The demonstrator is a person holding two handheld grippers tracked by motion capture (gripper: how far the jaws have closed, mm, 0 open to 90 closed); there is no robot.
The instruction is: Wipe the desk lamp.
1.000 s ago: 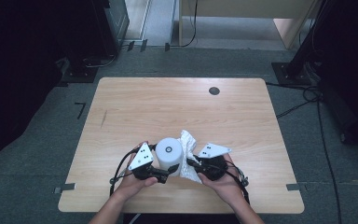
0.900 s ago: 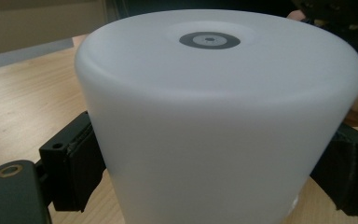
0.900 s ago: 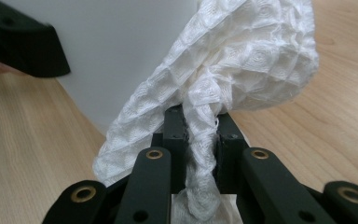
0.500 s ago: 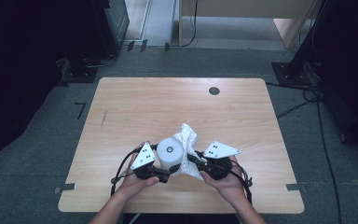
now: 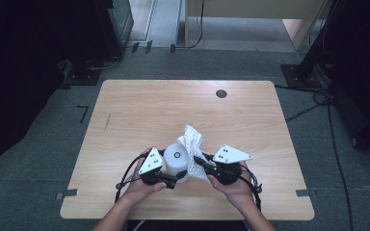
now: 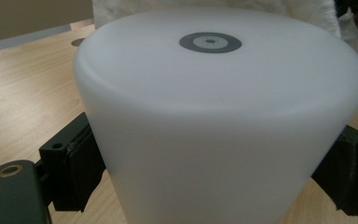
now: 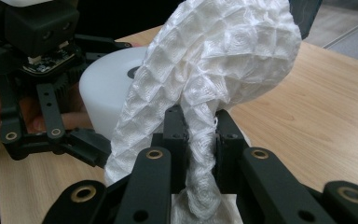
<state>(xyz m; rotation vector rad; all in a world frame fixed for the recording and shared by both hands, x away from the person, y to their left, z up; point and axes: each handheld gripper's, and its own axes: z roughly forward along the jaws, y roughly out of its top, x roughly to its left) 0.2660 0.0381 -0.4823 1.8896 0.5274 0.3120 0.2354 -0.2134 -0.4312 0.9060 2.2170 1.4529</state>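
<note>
Cup [image 5: 177, 161], white and translucent, stands upside down on the counter [image 5: 135, 120] near its near edge, base uppermost with a dark ring at the centre. My left tool [image 5: 173, 177] is clenched on its wall: in the left gripper view a black pad [image 6: 81, 161] presses each flank of the cup [image 6: 219, 121], low on the body. My right tool [image 5: 200, 161] is clenched on a white embossed paper towel [image 5: 194, 144]; in the right gripper view the pads pinch a twisted neck of the towel [image 7: 223, 60], and the loose part billows up and drapes toward the right side of the cup [image 7: 107, 93], with the left tool [image 7: 74, 140] just beyond.

The step in hand reads as wiping the outside of the cup. To do it well, I judge that I should keep the left grip low and firm so the cup neither tips nor skids, and lay the broad, loose part of the towel flat against the wall rather than the pinched twist, which would only drag a narrow line. I would sweep around the wall in an even arc and keep the black jaws off the plastic. The pinch is narrow, so a hard pull could tear the paper or slip it free.
</note>
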